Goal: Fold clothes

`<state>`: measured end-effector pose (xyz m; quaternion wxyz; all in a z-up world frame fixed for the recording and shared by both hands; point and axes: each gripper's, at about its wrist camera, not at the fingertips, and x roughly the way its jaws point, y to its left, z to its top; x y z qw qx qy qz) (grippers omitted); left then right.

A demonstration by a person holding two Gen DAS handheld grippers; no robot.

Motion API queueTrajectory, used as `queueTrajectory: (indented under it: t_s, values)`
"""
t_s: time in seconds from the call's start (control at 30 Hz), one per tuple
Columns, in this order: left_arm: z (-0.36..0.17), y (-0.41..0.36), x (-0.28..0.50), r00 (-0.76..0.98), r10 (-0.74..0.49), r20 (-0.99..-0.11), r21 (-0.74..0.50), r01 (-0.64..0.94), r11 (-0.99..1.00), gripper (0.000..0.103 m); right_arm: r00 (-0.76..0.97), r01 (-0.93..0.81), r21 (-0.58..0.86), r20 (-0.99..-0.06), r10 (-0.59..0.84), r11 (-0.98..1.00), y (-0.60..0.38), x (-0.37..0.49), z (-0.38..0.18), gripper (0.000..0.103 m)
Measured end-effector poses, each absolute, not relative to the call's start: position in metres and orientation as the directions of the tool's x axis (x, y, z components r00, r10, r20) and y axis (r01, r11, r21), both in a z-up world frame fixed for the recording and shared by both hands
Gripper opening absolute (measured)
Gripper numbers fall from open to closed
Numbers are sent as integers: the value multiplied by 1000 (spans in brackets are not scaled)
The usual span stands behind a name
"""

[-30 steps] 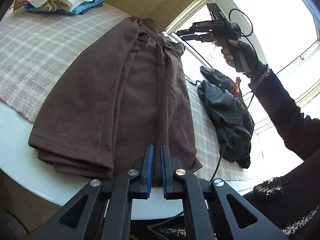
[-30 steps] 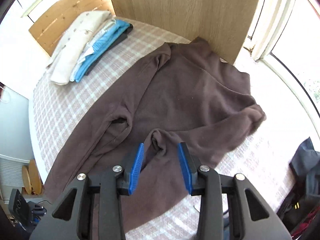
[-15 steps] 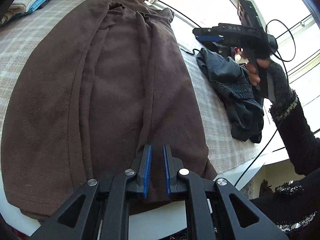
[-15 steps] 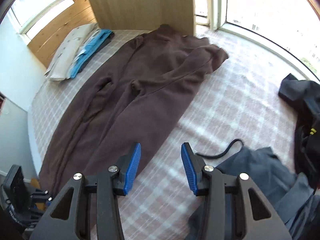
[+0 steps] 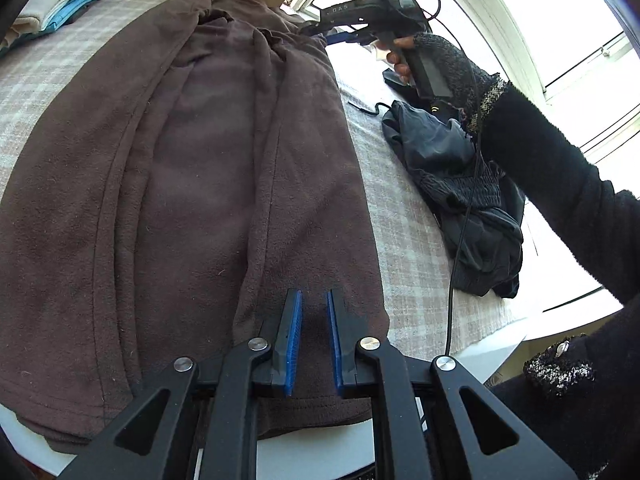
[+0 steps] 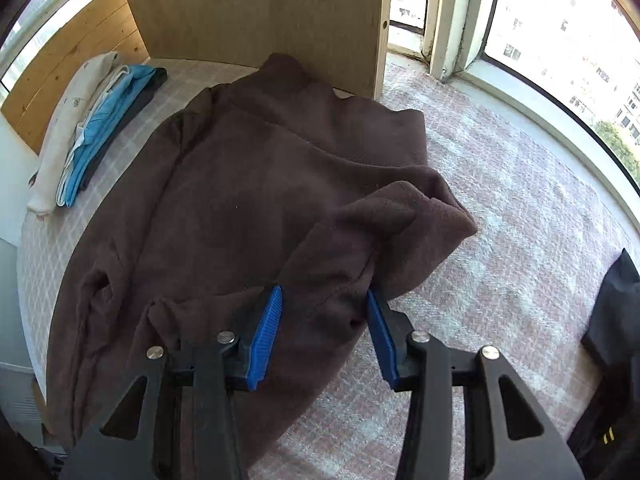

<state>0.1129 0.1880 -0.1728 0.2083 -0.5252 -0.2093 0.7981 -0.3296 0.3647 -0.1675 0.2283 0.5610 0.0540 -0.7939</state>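
Observation:
A brown fleece garment (image 5: 224,160) lies lengthwise on the plaid-covered table, with its sides folded inward. My left gripper (image 5: 314,312) hovers low over its near hem. The jaws stand a narrow gap apart and nothing is pinched between them. In the right wrist view the same garment (image 6: 260,184) shows its collar end against a wooden panel. My right gripper (image 6: 323,294) is wide open and straddles a raised fold of brown fabric at the garment's edge. The left wrist view shows the right gripper (image 5: 320,31) in a gloved hand at the garment's far end.
A folded stack of cream and blue clothes (image 6: 92,120) sits at the far left by the wooden panel (image 6: 256,12). A dark crumpled garment (image 5: 452,184) and a black cable (image 5: 460,240) lie to the right. The white table edge (image 5: 312,448) is just below the hem. Windows line the right side.
My right gripper moved from above the bare plaid cloth back to the garment's far edge and now straddles a fold. The left gripper's jaw gap widened slightly over the hem.

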Motion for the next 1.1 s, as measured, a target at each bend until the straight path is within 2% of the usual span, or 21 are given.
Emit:
queueTrajectory:
  t_s: [0.13,0.23,0.37,0.5,0.6,0.83,0.9,1.03,1.07,1.1]
  values:
    - [-152,187,104,-423,573,-702,-578,-132,-806,12,-339,295,330,-841,-421,-897,421,-340,-135,43]
    - [-154,196,92,-413,565,-714,-558,-152,-816,13,-321,324,267,-871,-371,-908,422,-348,-136,43]
    - [-176,210,89,-339,564,-753,-546,-157,-823,13,-213,396,258,-908,-362,-881,396,-357,-164,41]
    - [-183,205,99,-354,588,-727,-574,-157,-804,15,-241,388,203,-919,-311,-899,379,-380,-185,42]
    - [-185,202,104,-357,597,-718,-585,-154,-796,15,-234,379,187,-928,-290,-906,378,-387,-178,41]
    - [-187,199,108,-339,601,-724,-584,-162,-795,15,-352,287,297,-852,-388,-911,437,-358,-123,42]
    - [-188,198,107,-335,606,-721,-589,-164,-791,15,-316,262,332,-858,-406,-906,442,-363,-131,42]
    - [-188,200,106,-330,597,-732,-571,-183,-801,15,-245,103,427,-864,-439,-898,451,-386,-174,41]
    - [-188,200,106,-331,593,-734,-564,-188,-804,15,-242,92,436,-862,-445,-895,450,-388,-182,38]
    - [-188,200,106,-331,593,-734,-565,-186,-804,15,-235,109,412,-874,-426,-905,445,-386,-186,28]
